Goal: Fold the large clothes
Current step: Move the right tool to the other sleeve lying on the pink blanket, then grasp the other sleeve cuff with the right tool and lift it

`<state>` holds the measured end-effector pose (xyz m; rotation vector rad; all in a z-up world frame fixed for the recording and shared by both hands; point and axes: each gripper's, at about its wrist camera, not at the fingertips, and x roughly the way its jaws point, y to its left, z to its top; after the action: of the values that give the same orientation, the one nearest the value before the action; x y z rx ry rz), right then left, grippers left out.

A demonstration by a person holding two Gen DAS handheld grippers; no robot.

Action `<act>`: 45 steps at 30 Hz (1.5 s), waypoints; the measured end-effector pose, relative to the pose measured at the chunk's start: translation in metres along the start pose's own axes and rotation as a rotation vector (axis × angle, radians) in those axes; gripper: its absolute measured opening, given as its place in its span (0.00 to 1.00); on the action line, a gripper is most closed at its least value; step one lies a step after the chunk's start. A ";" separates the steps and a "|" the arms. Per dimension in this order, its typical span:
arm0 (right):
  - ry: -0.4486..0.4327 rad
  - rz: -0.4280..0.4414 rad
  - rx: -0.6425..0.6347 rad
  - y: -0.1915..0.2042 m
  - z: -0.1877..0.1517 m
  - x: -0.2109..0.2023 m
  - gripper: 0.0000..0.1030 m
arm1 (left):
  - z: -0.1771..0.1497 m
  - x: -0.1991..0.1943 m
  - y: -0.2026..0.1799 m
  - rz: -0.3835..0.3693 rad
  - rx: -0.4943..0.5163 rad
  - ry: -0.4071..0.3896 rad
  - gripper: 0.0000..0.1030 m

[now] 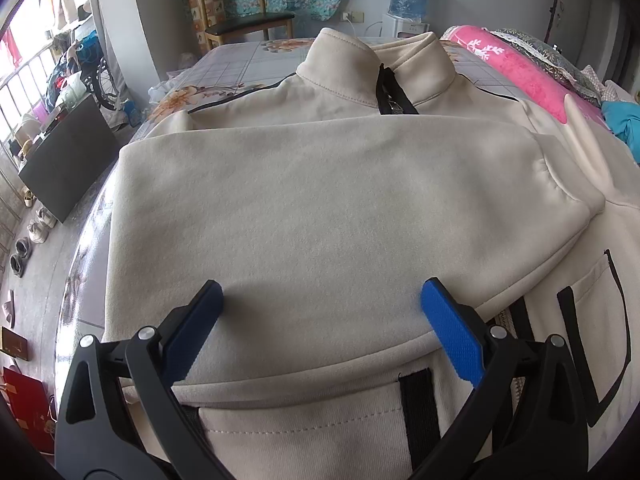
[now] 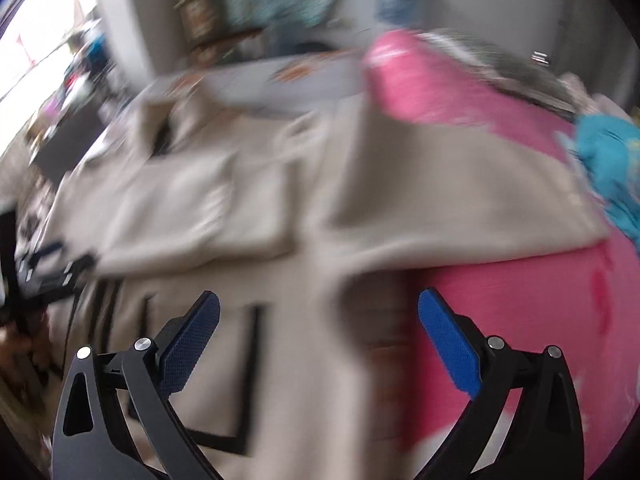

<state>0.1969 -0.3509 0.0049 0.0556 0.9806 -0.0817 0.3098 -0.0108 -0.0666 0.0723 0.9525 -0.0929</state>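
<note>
**Daylight sharp on the left, smeared on the right**

Daylight from the window point(image 1: 24, 40) lights my left view evenly, soft shadows beside the pads point(image 1: 448, 332). My right view is heavily motion-blurred. Fisheye bends both edges; the window glares white.

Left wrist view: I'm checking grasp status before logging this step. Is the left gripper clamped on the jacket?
No. The left gripper is open, its blue pads spread wide above the cream jacket, gripping no fabric.

The jacket point(image 1: 320, 200) is lying on the bed point(image 1: 240, 60), collar point(image 1: 360, 68) at the far end, one sleeve point(image 1: 340, 184) lying across its body. A blanket point(image 1: 532, 76) is lying to its right, a chair point(image 1: 248, 20) standing beyond the bed, far left.
</note>
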 end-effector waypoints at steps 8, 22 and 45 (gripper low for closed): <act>-0.053 -0.122 0.377 -0.158 0.021 0.000 0.89 | 0.000 0.000 0.000 -0.001 0.000 0.000 0.94; -0.102 -0.018 0.891 -0.295 0.020 0.045 0.67 | -0.001 0.000 0.000 -0.001 -0.001 -0.001 0.94; -0.143 -0.109 0.930 -0.310 0.020 0.068 0.18 | -0.001 0.000 0.000 -0.001 -0.001 -0.001 0.94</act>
<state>0.2221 -0.6645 -0.0438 0.8380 0.7329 -0.6296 0.3094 -0.0107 -0.0671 0.0709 0.9513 -0.0938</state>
